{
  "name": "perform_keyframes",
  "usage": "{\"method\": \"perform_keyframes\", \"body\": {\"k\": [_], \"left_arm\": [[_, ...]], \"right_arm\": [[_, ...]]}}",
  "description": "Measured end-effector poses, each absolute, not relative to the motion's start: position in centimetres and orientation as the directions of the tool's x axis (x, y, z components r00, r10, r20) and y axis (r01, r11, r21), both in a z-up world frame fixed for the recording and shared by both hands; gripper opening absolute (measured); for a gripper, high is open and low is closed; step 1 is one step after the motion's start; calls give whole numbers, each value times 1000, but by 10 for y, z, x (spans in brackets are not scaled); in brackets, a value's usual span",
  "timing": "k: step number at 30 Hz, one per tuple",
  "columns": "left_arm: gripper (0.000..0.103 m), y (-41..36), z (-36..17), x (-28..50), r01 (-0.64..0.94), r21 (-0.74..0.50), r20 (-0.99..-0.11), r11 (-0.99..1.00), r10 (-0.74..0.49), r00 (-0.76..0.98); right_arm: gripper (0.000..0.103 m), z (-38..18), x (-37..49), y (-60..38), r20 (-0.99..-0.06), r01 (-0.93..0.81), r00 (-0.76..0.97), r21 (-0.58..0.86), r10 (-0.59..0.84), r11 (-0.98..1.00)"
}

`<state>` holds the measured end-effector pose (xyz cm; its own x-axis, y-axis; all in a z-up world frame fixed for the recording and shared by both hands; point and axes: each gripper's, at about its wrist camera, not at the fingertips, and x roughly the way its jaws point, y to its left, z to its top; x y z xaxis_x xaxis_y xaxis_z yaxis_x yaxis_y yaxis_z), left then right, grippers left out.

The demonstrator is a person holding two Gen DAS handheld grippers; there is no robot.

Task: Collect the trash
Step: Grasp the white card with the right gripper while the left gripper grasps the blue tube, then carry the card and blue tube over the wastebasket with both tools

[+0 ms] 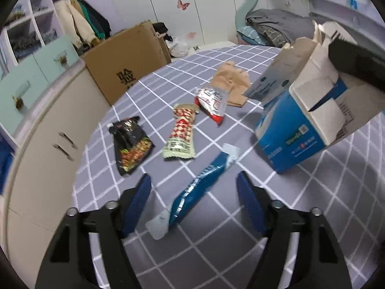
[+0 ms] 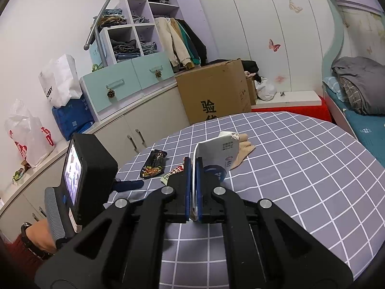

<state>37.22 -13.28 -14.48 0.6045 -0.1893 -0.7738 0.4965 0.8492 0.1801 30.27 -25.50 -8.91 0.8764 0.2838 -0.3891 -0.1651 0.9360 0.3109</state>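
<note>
carton lifted at the right, wrappers spread on the round table

the round table (image 1: 300,216) has a grey cloth with a white grid, and its curved left edge runs close to a low cabinet (image 1: 48,144) and a big cardboard box (image 1: 125,65). in the right wrist view the right half of the table is bare cloth up to the far edge, so there is open room on that side.

the right gripper (image 2: 193,166) is closed on the thin white flap of a blue and white carton (image 1: 300,125). in the left wrist view the carton is tilted, its torn top is open, and it is over the right part of the table; if its lower corner touches the cloth i cannot tell.

the left gripper (image 1: 193,180) is spread wide and holds nothing. a long blue wrapper (image 1: 199,187) with pale ends lies flat between its blue ribbed fingers (image 1: 139,204).

further in, toward the middle, lie a glossy black snack bag (image 1: 130,144), a red and white patterned wrapper (image 1: 181,132), a crumpled red and white packet (image 1: 213,103) and a wrinkled brown paper bag (image 1: 232,83). the packet touches the paper bag; the black bag is nearest the left edge.
</note>
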Motion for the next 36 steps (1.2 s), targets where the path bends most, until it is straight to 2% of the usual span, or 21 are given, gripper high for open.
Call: {"method": "perform_keyframes", "body": {"k": [1, 3, 5, 6, 15, 21, 25, 31, 36], "left_arm": [[48, -130, -145, 374, 509, 123, -786, 852, -229, 574], [22, -126, -145, 374, 503, 36, -796, 864, -280, 537], [12, -124, -145, 372, 482, 45, -795, 875, -260, 548], [10, -125, -145, 370, 473, 49, -793, 880, -253, 553], [7, -101, -122, 345, 371, -3, -724, 929, -258, 640], [7, -51, -95, 320, 308, -102, -662, 946, -296, 689], [7, -6, -84, 302, 267, -210, -622, 941, -339, 705], [7, 74, -78, 266, 137, -267, -578, 954, -272, 769], [7, 135, -93, 247, 11, -328, -589, 945, -213, 780]], "right_arm": [[4, -90, 303, -255, -388, -167, 876, 310, 285, 936], [4, -89, 303, -254, -389, -167, 877, 304, 282, 938], [4, -88, 303, -253, -391, -168, 876, 301, 282, 939], [4, -88, 303, -252, -392, -168, 876, 301, 282, 939], [4, -81, 294, -240, -388, -193, 870, 298, 304, 935], [4, -64, 281, -219, -368, -235, 866, 300, 340, 924], [4, -53, 272, -190, -351, -303, 839, 331, 415, 894], [4, -44, 260, -123, -347, -426, 771, 342, 534, 838], [4, -47, 249, -51, -370, -522, 698, 322, 613, 790]]}}
